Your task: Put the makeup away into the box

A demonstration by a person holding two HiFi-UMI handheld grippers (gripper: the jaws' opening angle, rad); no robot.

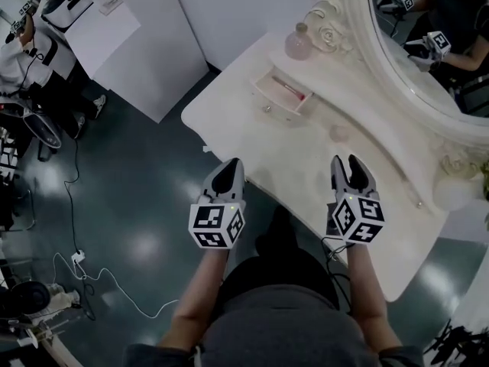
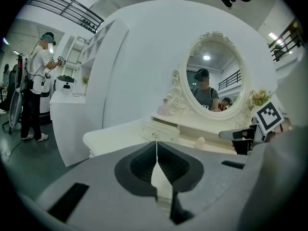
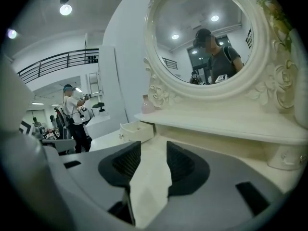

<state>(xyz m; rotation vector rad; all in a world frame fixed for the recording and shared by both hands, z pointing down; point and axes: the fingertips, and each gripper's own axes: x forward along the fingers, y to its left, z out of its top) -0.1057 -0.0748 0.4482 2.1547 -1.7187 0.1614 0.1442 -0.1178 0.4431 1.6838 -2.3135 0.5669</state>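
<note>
the left gripper (image 1: 231, 167) hovers over the counter's (image 1: 252, 140) near edge, close to its left corner, its jaws clenched tip to tip with nothing caught in them. the right gripper (image 1: 345, 163) hangs beside it, further along the same near edge, jaws released and apart, only bare counter showing in the gap. a small open drawer (image 1: 269, 98) juts out at the back left of the counter, below the raised shelf, and a slim pink stick (image 1: 289, 89) lies inside it. a small round pale thing (image 1: 338, 133) sits alone near the middle of the counter, toward the back edge, apart from both grippers and with nothing in between. a pink bottle (image 1: 298, 43) stands on the shelf above the drawer, beside the carved oval mirror (image 1: 405, 60). off the counter's left corner stands a white cabinet (image 1: 153, 37); a cable (image 1: 72, 197) trails over the dark floor (image 1: 137, 174), and another person (image 1: 30, 52) stands well away.
</note>
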